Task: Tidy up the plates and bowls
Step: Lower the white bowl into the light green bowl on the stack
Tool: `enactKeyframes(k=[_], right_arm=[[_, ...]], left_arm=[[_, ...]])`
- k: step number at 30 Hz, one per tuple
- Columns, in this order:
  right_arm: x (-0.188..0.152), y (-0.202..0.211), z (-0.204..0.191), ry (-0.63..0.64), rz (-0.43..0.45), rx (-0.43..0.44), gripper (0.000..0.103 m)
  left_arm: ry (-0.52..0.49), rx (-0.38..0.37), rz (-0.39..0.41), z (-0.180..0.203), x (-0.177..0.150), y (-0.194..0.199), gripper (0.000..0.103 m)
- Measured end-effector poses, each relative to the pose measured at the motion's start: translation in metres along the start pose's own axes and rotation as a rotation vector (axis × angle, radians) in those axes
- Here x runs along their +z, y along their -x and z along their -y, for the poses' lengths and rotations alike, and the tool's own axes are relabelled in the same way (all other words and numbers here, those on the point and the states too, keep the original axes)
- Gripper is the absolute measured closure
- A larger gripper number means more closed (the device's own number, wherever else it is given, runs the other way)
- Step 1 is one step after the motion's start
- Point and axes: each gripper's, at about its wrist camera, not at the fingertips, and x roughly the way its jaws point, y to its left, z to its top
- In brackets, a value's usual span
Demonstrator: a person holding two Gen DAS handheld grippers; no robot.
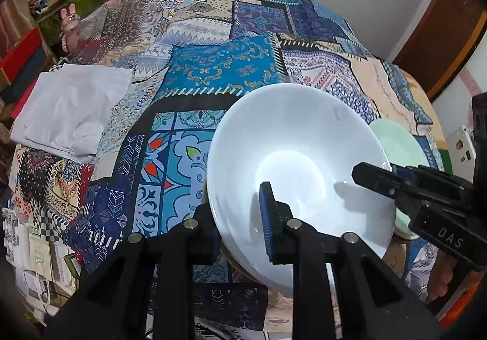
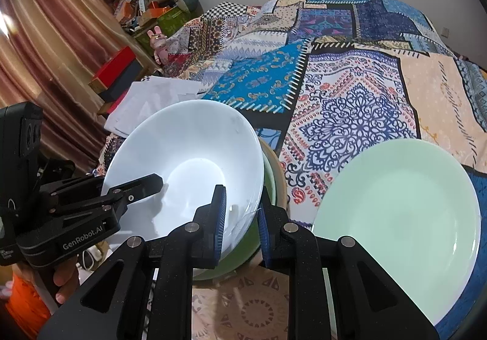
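A white bowl [image 1: 292, 157] is tilted above the patchwork-covered table [image 1: 194, 72]. My left gripper [image 1: 240, 218] is shut on its near rim, one blue pad inside the bowl and one outside. My right gripper [image 2: 242, 224] is shut on the opposite rim of the same white bowl [image 2: 188, 163], its pads either side of the wall. Under the white bowl sits a green bowl [image 2: 243, 248] inside a tan one [image 2: 278, 175]. A pale green plate [image 2: 401, 218] lies flat on the table to the right; it also shows in the left wrist view [image 1: 398, 145] behind the bowl.
A folded white cloth [image 1: 70, 109] lies on the table's left side. Boxes and a pink rabbit toy [image 1: 68, 22] crowd a shelf at far left. A curtain [image 2: 45, 45] hangs on the left. A white socket strip [image 1: 461, 148] is at the right edge.
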Motion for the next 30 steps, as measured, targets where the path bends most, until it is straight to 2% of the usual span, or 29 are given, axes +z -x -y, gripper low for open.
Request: enactKeyframes(k=[4, 8, 19, 24, 27, 28, 30], right_arm=[[-0.004, -0.002, 0.001, 0.007, -0.011, -0.009, 0.085], [-0.006, 0.000, -0.002, 0.042, -0.009, -0.055, 0.085], [-0.009, 0.001, 0.005, 0.043, -0.012, -0.057, 0.084], [-0.009, 0.003, 0.007, 0.031, -0.013, -0.037, 0.083], [-0.008, 0.008, 0.002, 0.050, 0.001, -0.038, 0.083], [-0.008, 0.009, 0.001, 0.057, 0.005, -0.038, 0.083], [-0.006, 0.011, 0.000, 0.062, 0.007, -0.032, 0.083]], left_arm=[[-0.029, 0.019, -0.015, 0.004, -0.005, -0.007, 0.081], [-0.055, 0.043, -0.003, 0.008, -0.008, -0.007, 0.081], [0.020, 0.017, -0.020, 0.004, -0.002, -0.004, 0.081], [0.012, 0.058, -0.004, 0.010, 0.001, 0.001, 0.080], [0.005, 0.078, 0.014, 0.012, 0.001, 0.008, 0.072], [0.001, 0.096, 0.039, 0.013, 0.001, 0.013, 0.066], [-0.014, 0.114, 0.077, 0.015, 0.001, 0.022, 0.061]])
